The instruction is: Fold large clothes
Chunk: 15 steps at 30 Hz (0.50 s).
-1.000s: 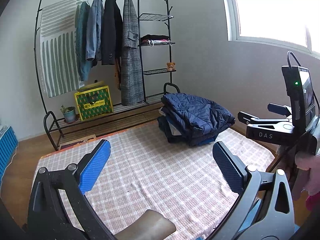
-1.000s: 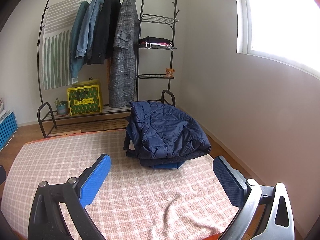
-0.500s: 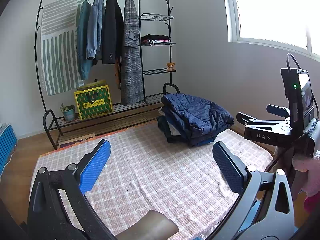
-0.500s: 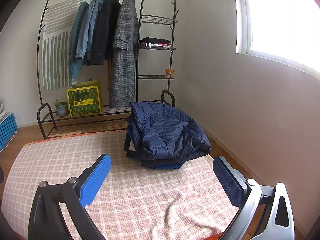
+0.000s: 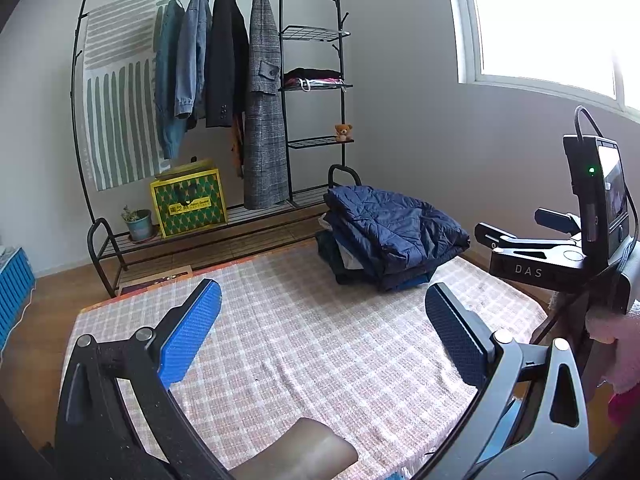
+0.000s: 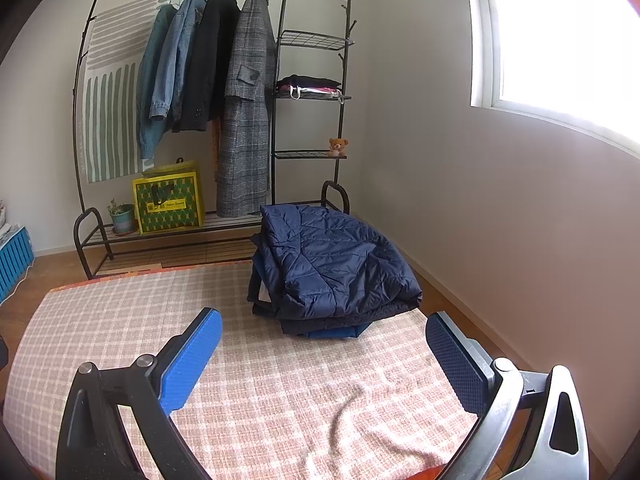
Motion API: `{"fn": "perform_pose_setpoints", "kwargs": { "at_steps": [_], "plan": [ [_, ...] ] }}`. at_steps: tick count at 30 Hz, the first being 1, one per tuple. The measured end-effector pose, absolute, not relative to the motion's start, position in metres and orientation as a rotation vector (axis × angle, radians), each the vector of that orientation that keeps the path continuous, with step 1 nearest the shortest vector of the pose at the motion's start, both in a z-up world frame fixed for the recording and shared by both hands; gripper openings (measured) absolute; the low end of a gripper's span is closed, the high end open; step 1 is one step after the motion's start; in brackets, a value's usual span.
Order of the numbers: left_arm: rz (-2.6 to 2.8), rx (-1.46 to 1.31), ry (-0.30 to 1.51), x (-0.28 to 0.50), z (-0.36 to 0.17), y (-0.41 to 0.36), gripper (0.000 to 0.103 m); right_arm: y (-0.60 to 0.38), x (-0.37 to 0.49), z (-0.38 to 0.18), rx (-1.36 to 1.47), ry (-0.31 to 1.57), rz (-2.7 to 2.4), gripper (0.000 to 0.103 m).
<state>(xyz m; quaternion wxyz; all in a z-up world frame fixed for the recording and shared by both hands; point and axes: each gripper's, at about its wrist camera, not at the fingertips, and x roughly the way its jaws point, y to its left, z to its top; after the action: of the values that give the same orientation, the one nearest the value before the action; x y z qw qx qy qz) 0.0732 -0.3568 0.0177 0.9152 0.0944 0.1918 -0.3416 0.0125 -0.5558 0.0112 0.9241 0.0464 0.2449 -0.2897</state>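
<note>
Right wrist view showed the folded navy quilted jacket [image 6: 336, 264] topping a clothes stack at the checked blanket's [image 6: 280, 400] far right corner. Both grippers [image 6: 324, 356] [image 5: 322, 332] gaped wide, empty. Judged soft, bulky, light, slippery; grasp thick folded edges

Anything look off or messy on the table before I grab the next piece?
Only small things: the checked cloth is rucked up into a wrinkle near its front right edge, and the navy jacket tops a slightly uneven pile. Both grippers are open and empty.
</note>
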Motion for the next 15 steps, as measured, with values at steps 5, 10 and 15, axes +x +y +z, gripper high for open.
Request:
{"fn": "perform_pose_setpoints", "kwargs": {
  "at_steps": [5,10,15],
  "plan": [
    [-0.697,0.189,0.399,0.0741,0.0183,-0.3542,0.103,-0.5538,0.0143,0.0108,0.092,0.507,-0.588,0.103],
    [-0.689,0.182,0.397,0.0746,0.02,-0.3502,0.103,-0.551,0.0151,0.0107,0.084,0.51,-0.582,0.103],
    [-0.692,0.187,0.401,0.0737,0.0197,-0.3499,0.103,-0.5508,0.0147,0.0124,0.08,0.505,-0.584,0.103]
  ]
}}
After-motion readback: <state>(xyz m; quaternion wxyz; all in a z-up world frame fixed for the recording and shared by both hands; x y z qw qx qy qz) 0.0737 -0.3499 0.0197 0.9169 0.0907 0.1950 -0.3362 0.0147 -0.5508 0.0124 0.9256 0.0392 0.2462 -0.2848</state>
